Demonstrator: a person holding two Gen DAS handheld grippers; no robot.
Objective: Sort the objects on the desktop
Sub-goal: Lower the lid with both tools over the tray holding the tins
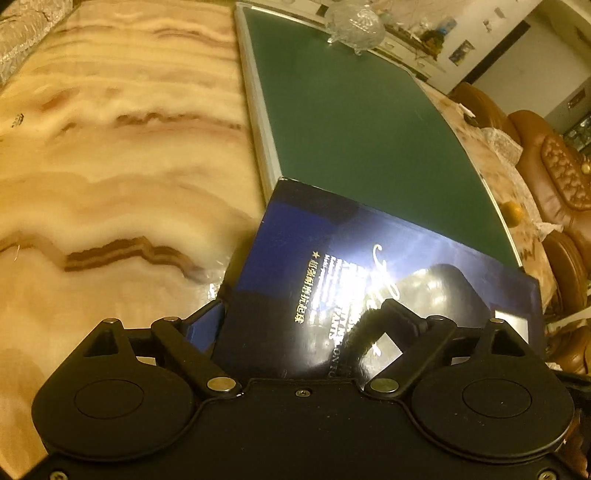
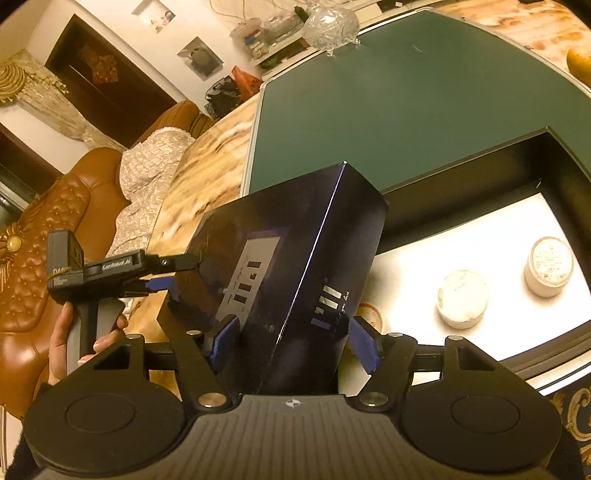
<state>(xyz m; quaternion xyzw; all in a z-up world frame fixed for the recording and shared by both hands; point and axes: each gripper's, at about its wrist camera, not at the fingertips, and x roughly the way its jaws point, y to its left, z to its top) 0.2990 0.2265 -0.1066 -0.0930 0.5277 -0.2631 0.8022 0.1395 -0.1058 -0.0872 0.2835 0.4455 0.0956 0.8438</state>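
A dark blue box is held above the marble table between both grippers. My right gripper is shut on its near end, blue pads on both sides. My left gripper, seen from the right wrist view, clamps the box's left end. In the left wrist view the box fills the space between the jaws of my left gripper. An open black tray with a white floor lies right of the box, holding two round white jars.
A green mat covers part of the marble table. A glass bowl stands at the mat's far end. Brown leather sofas surround the table. An orange fruit sits beside the mat.
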